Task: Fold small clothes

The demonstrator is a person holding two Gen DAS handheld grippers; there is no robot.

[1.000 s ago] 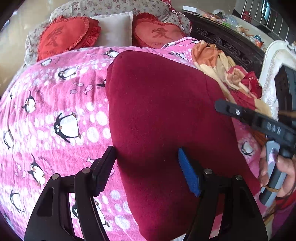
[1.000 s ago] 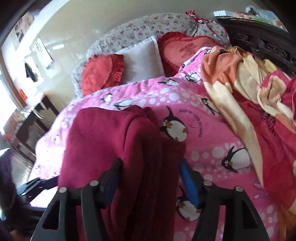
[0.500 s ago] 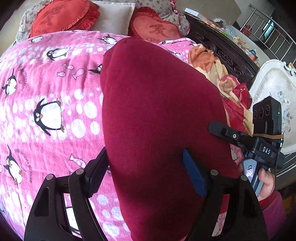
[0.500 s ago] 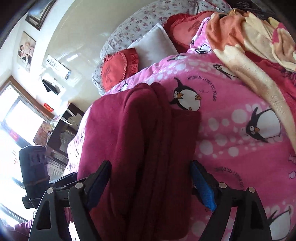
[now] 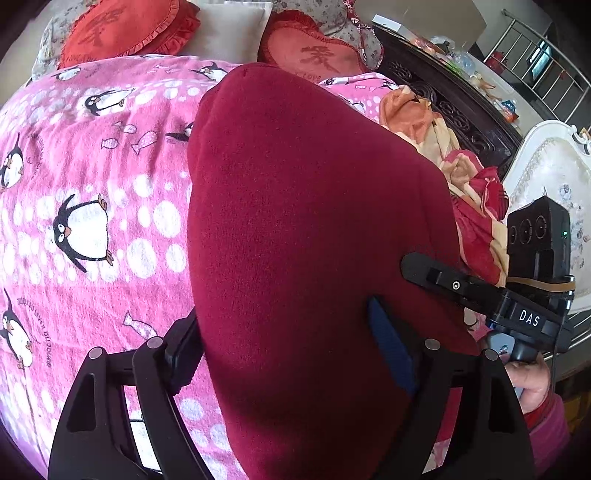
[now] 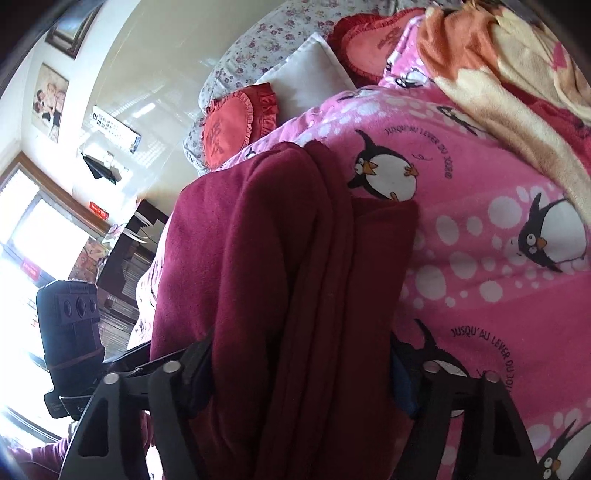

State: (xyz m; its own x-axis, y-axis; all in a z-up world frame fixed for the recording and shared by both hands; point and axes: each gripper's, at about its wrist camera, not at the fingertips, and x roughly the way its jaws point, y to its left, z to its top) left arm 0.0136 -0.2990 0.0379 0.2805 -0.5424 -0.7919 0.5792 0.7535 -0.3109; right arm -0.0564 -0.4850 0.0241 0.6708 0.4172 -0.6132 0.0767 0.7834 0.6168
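Observation:
A dark red garment (image 5: pixel 303 221) lies folded in several layers on the pink penguin blanket (image 5: pixel 92 206); it also shows in the right wrist view (image 6: pixel 266 266). My left gripper (image 5: pixel 288 354) is open, its jaws wide apart on either side of the garment's near end. My right gripper (image 6: pixel 299 373) is open too, its jaws straddling the garment's stacked folds from the side. The right gripper also shows in the left wrist view (image 5: pixel 480 291) at the garment's right edge, and the left gripper shows in the right wrist view (image 6: pixel 74 332) at far left.
Red heart cushions (image 5: pixel 125 29) and a white pillow (image 5: pixel 225 26) sit at the head of the bed. An orange and red blanket (image 5: pixel 454 162) is heaped at the right, beside a dark carved bed frame (image 5: pixel 443 92).
Both grippers have moved forward along the garment, which now fills more of each view. The jaws have stayed open.

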